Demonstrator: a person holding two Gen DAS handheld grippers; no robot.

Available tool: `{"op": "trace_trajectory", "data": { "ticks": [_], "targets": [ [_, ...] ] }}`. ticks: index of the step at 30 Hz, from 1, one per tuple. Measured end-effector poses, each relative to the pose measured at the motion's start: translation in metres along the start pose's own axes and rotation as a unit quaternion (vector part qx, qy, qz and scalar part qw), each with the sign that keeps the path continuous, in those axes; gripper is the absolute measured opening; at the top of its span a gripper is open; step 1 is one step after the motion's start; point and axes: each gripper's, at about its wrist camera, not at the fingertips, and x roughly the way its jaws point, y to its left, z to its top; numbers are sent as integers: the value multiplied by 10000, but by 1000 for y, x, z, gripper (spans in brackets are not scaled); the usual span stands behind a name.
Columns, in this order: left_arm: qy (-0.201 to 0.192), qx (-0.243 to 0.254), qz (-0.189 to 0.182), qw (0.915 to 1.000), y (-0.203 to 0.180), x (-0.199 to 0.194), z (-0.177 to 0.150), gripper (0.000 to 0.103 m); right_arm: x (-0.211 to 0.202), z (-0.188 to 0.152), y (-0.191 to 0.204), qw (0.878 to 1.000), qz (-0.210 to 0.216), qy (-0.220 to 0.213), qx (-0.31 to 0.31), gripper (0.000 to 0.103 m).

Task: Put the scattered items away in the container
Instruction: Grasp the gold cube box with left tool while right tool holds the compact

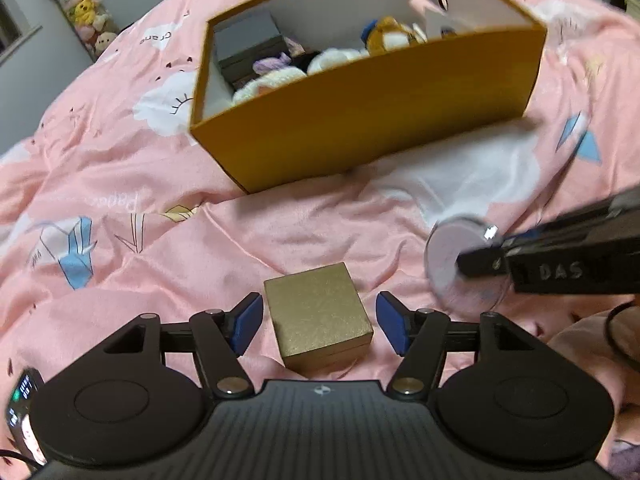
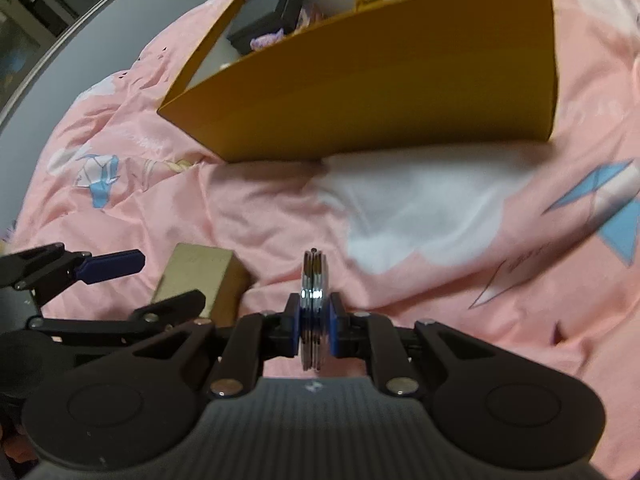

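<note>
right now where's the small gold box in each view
Left wrist view: the small gold box lies bottom centre on the pink bedding, between the open fingers of the left gripper.
Right wrist view: it sits lower left, beside the left gripper's blue finger.
Shared landmark: the orange container, behind the box in both views.

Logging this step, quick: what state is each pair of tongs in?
Left tongs: open, straddling the gold box, not gripping.
Right tongs: shut on the round mirror.

Left gripper (image 1: pixel 319 322) spread wide; right gripper (image 2: pixel 316 322) clamped, angled down.
</note>
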Motion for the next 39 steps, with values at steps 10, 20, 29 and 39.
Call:
{"op": "trace_trajectory", "data": {
  "ticks": [10, 20, 29, 39],
  "targets": [
    [496, -52, 266, 9984, -6, 28, 6, 74, 3, -3, -14, 9998, -170, 11, -35, 15],
    [659, -172, 451, 9967, 1, 42, 9, 73, 4, -3, -13, 9998, -182, 22, -18, 15],
    [696, -613, 215, 9955, 12, 42, 13, 75, 5, -3, -12, 9998, -191, 22, -16, 15],
    [949, -1785, -820, 9759, 54, 42, 25, 76, 6, -5, -11, 9998, -187, 44, -16, 15]
  ]
}}
